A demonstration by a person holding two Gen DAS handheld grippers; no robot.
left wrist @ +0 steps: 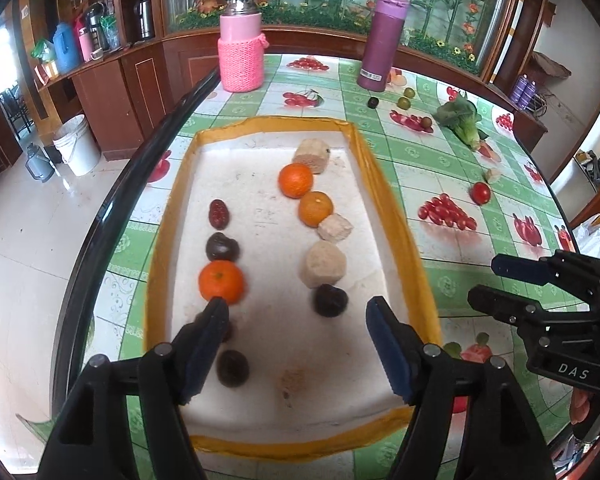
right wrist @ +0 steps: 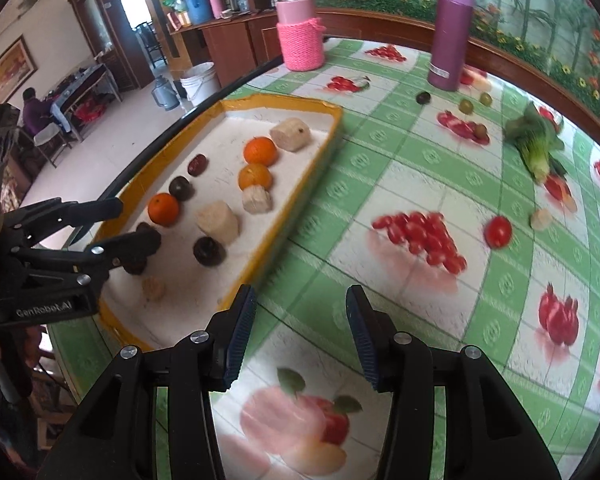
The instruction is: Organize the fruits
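Your left gripper [left wrist: 296, 308] hangs over the near end of the shallow white tray with a yellow rim [left wrist: 384, 168], its jaws spread wide with nothing between them. One blue pad tip sits just before the nearest round orange mandarin [left wrist: 221, 283] at about 10 o'clock from the gripper; whether it touches the fruit you cannot tell. A dark round plum [left wrist: 330, 300] lies on the tray floor between the pads, toward 1 o'clock.

Your right gripper [right wrist: 300, 300] is partly open and empty, held over the green-checked, fruit-printed cloth on the counter [right wrist: 380, 152], just beside the tray's rim.

Inside the tray, two rows run toward 12 o'clock. The left row holds dark plums, the mandarin, another plum and a wrinkled red date [left wrist: 219, 213]. The right row holds the plum, pale beige cut chunks [left wrist: 321, 267] and two more mandarins [left wrist: 315, 209].

Loose on the cloth, well apart from the tray toward 2 o'clock, lie a small red tomato [right wrist: 498, 231], a leafy green vegetable [right wrist: 534, 140] and a few small green and dark fruits [right wrist: 466, 106].
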